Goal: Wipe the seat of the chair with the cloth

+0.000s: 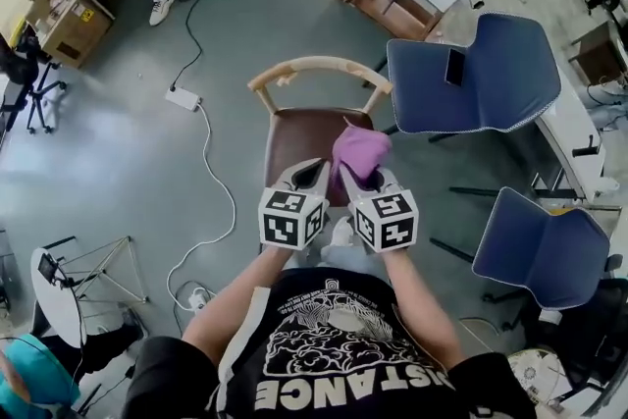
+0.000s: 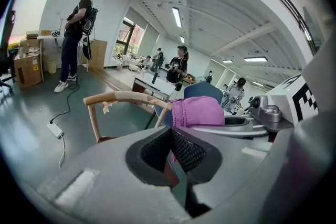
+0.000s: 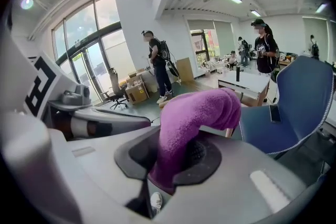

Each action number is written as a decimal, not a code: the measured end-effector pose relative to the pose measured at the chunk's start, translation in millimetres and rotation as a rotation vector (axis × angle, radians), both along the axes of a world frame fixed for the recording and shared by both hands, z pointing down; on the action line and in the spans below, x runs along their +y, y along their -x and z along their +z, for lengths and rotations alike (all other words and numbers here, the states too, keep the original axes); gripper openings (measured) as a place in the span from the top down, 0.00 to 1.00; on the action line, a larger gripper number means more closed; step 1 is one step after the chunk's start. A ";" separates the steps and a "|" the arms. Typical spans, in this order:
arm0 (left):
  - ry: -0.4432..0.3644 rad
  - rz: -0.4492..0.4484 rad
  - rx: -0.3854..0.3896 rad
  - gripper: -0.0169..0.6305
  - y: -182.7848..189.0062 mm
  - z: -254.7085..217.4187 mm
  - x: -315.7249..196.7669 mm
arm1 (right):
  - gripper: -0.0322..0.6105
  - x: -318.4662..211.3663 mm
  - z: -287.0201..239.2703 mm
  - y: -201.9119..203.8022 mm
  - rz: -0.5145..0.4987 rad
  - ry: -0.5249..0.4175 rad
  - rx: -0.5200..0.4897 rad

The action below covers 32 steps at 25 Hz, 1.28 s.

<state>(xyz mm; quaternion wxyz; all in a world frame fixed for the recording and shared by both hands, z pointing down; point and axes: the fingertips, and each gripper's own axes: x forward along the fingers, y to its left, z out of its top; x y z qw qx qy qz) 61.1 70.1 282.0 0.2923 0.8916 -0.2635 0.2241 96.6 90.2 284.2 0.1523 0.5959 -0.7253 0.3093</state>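
Purple terry cloth [image 1: 360, 150] clamped in right tongs [image 1: 359, 180], bunched, held above brown padded seat [image 1: 299, 137] of wooden-backed chair [image 1: 319, 66], apparently not touching. Left tongs [image 1: 310, 175] clenched, empty, just beside. Risk: bunched cloth may drag free once rubbed against seat.

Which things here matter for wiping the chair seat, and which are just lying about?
For the job: cloth, held in the right gripper; chair with its brown seat.

Lying about: blue chairs, phone on one of them, power strip on the floor, boxes.
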 end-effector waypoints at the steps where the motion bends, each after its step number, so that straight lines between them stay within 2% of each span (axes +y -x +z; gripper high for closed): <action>1: -0.014 -0.006 0.015 0.98 1.4 -8.2 -2.6 | 0.85 -2.6 -10.1 1.3 -0.002 -0.025 0.010; 5: -0.049 -0.020 0.023 0.98 6.5 -29.1 -8.4 | 0.85 -9.3 -40.7 6.7 0.016 -0.097 0.027; 11: -0.095 -0.025 0.020 0.98 6.8 -54.2 -7.6 | 0.85 -10.1 -65.6 9.7 0.029 -0.140 0.059; 17: -0.121 -0.008 0.032 0.98 9.3 -53.0 1.3 | 0.85 -9.4 -75.2 13.3 0.051 -0.198 0.088; 32: -0.116 -0.006 0.011 0.98 3.2 -47.4 -1.1 | 0.85 -9.9 -65.5 8.5 0.043 -0.177 0.090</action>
